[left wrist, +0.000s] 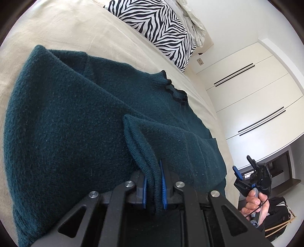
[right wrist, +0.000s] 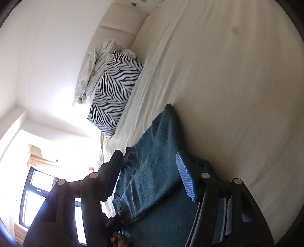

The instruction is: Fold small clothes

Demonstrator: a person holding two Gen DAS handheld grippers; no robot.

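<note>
A dark teal knit sweater (left wrist: 72,117) lies on the cream bed sheet (left wrist: 62,26), its ribbed collar (left wrist: 171,89) toward the pillow. My left gripper (left wrist: 154,187) is shut on the sweater's ribbed sleeve cuff (left wrist: 140,144), which stands up between the blue pads. My right gripper (left wrist: 245,167) shows in the left wrist view, held open in a hand off the bed's edge. In the right wrist view that gripper (right wrist: 150,176) is open above the sweater (right wrist: 157,171), with nothing between its fingers.
A zebra-print pillow (left wrist: 161,28) and a crumpled white cover (left wrist: 191,17) lie at the head of the bed. White wardrobe doors (left wrist: 252,91) stand beyond the bed. A bright window (right wrist: 38,193) shows in the right wrist view. Bare sheet (right wrist: 228,76) stretches beyond the sweater.
</note>
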